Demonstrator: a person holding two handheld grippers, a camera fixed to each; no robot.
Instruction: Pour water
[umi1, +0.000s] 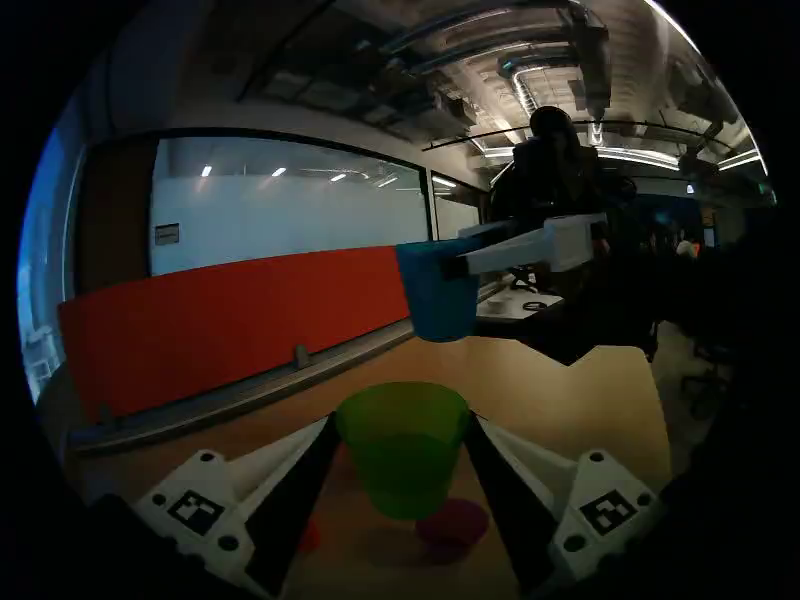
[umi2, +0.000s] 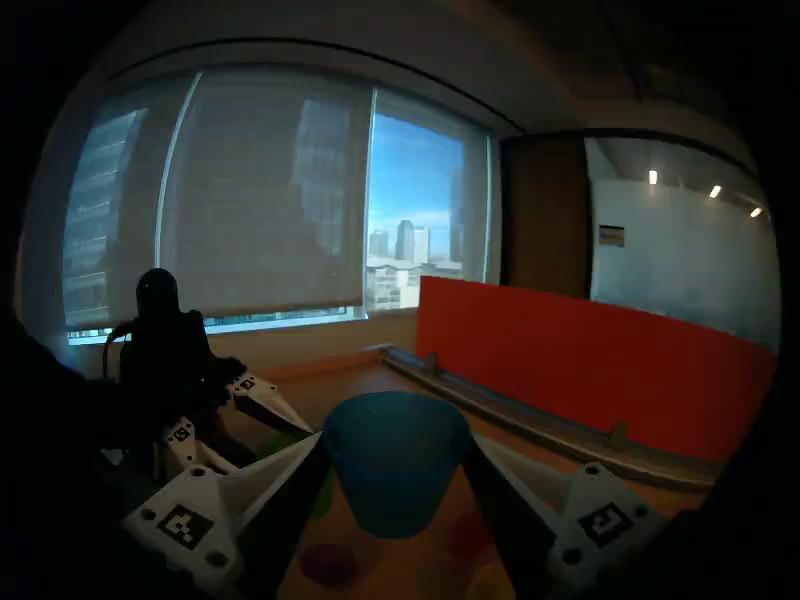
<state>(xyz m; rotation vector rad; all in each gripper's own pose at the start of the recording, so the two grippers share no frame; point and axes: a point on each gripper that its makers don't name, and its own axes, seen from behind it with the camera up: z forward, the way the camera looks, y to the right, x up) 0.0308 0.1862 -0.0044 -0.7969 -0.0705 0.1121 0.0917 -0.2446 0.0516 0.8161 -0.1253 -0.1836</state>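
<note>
A translucent green cup sits upright between the fingers of my left gripper, which is shut on it just above the wooden table. Higher up and farther off, my right gripper reaches in from the right, shut on a blue cup that looks close to upright. In the right gripper view the blue cup is clamped between the fingers of my right gripper. My left gripper appears low on the left, held by a dark hand. I cannot tell whether either cup holds water.
A purple cup and a small red object lie on the table under the green cup. A red partition with a metal rail runs along the table's far edge. A person stands behind the right gripper. Windows are beyond.
</note>
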